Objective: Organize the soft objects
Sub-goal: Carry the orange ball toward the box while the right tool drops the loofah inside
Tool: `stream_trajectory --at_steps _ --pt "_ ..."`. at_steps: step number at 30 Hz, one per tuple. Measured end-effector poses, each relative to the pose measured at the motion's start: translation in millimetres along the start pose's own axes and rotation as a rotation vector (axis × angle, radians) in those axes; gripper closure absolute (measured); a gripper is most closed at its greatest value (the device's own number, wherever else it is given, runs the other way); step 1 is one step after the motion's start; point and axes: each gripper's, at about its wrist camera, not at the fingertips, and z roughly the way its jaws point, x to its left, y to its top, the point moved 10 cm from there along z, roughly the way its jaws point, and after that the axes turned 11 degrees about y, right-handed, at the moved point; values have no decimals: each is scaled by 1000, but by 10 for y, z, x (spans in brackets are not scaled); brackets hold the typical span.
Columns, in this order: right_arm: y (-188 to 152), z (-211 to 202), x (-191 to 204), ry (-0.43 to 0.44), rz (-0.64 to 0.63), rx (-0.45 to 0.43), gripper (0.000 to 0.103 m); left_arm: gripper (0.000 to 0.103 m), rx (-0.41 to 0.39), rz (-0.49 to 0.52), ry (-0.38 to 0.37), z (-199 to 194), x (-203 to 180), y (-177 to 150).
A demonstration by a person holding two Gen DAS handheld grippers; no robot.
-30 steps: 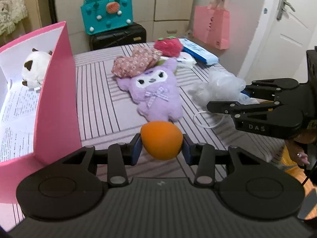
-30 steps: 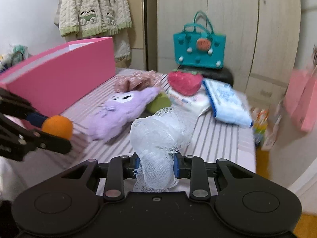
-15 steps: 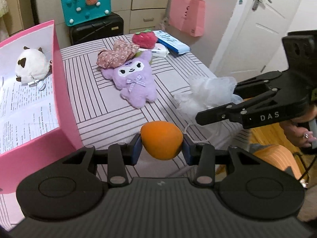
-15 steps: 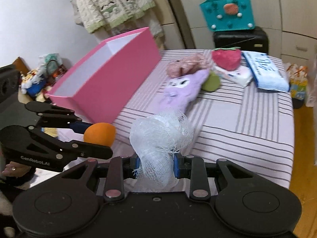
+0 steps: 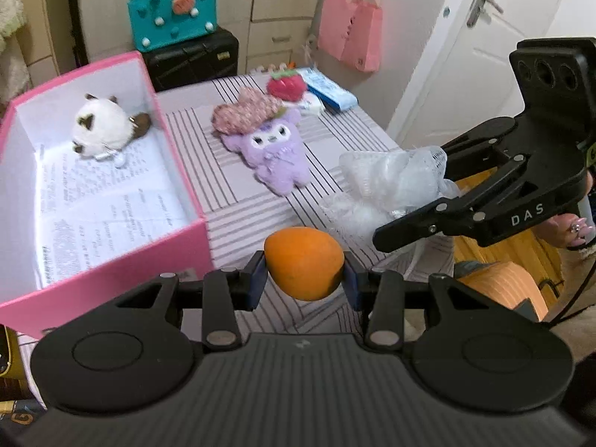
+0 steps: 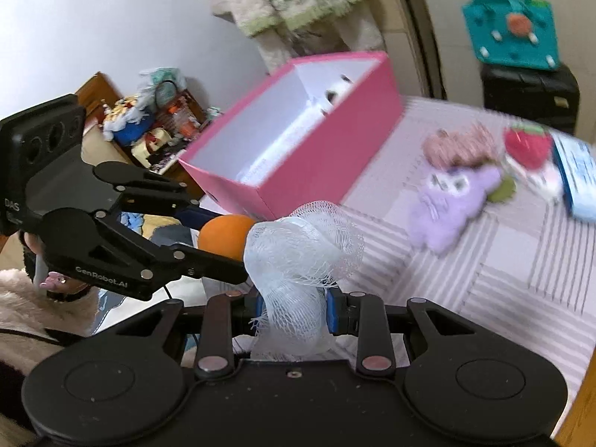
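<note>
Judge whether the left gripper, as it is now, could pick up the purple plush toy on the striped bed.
Probably not yet: the left gripper is shut on an orange foam ball. Nothing lies between it and the purple plush toy.

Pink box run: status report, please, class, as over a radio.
Left gripper shut on orange ball. Right gripper shut on white mesh pouf. Pink box open, one plush cat inside, nothing blocking.

Right-wrist view: purple plush & strawberry toy motion-blurred, blue pack cut off.

"das" on right gripper, "genrobot.ai" on left gripper
</note>
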Motion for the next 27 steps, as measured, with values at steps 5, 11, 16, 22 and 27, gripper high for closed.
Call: stream_trajectory --at_steps 5,11,16,22,27 --pt "360 30 215 28 -81 -48 69 62 -64 -34 14 -203 218 88" --pt "848 119 343 64 -150 -99 69 62 -147 -100 46 -346 613 259" --pt "1181 312 408 82 -202 -121 69 62 -179 -159 101 -380 994 377" --pt "1628 517 440 57 -292 -179 69 61 -200 -206 186 -304 1431 544" --pt "1918 732 316 -13 -337 -196 69 61 -195 -242 210 -135 1719 653"
